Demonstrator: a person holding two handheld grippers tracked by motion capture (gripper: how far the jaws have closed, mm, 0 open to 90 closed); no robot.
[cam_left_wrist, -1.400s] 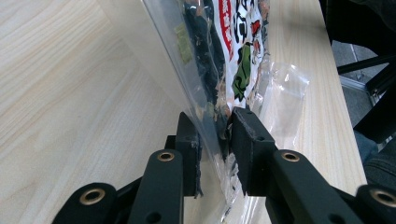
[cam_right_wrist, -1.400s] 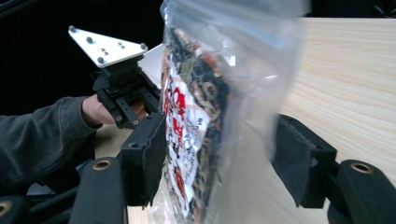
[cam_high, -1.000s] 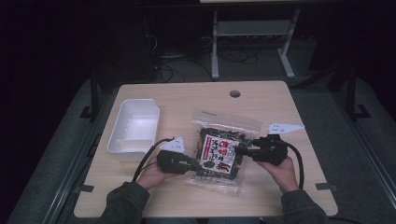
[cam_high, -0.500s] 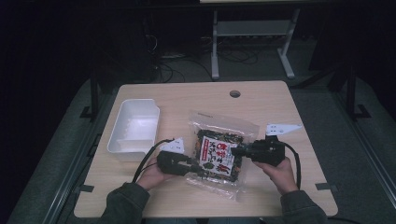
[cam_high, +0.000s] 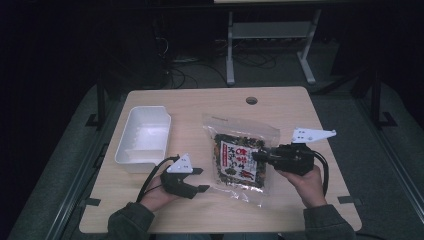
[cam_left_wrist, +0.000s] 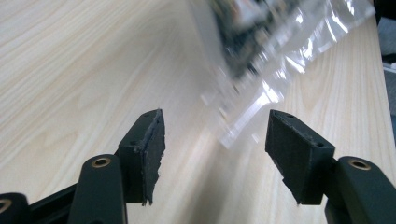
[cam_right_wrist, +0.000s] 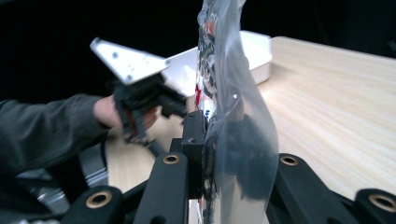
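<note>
Going left to right in the high view: white plastic tray (cam_high: 144, 137) sits at the left of the wooden table (cam_high: 210, 107), empty as far as I can see, long axis running away from the person. Just below its near end, lower left of centre, the left gripper (cam_high: 199, 179) is released; its jaws have just been opening and nothing sits between them. In the left gripper view the left gripper (cam_left_wrist: 215, 140) stands wide over bare wood, with the bag's clear corner (cam_left_wrist: 243, 126) just beyond the tips, apart from the pads. Middle of the frame: the snack bag (cam_high: 240, 157), clear plastic with a red-and-white label and dark contents, long axis running top to bottom of the frame, slightly tilted. It lies right of the left gripper, close but not touching. Right of centre, the right gripper (cam_high: 257, 155) comes in from the bag's right edge and is clenched on it; its jaws have just been closing. The right gripper view shows the right gripper (cam_right_wrist: 219, 154) pinching the film, the snack bag (cam_right_wrist: 224, 84) rising upright, edge-on, between the jaws. Judgement: the right hand alone carries the bag now, and the tray lies past the left hand, so the bag must travel leftward across the table to reach it.
</note>
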